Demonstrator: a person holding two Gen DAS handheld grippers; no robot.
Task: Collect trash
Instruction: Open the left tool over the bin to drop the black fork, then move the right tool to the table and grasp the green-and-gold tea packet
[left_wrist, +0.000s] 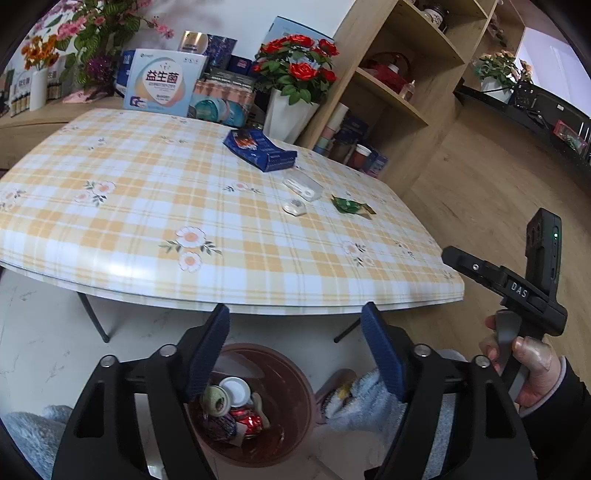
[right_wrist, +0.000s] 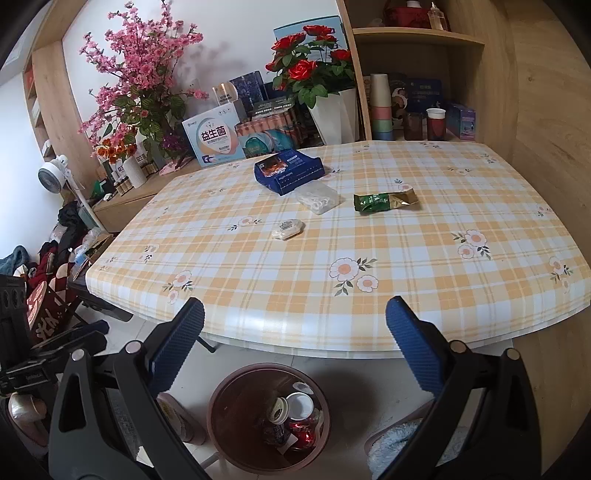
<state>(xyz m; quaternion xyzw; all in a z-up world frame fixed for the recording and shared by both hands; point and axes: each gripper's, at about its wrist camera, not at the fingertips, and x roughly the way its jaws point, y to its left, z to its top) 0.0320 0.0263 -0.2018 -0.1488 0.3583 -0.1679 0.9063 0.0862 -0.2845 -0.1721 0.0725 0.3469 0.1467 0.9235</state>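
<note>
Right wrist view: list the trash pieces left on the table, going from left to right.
Small white packet → blue box → clear plastic wrapper → green and gold sachet. The box and the wrapper touch at one corner, yet the wrapper's middle lies further right.

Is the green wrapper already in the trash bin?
No, the green wrapper lies on the table, while the trash bin stands on the floor below.

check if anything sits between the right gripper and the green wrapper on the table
Nothing visible does. The right gripper is open at the near table edge, and only bare tablecloth lies between it and the green wrapper.
</note>
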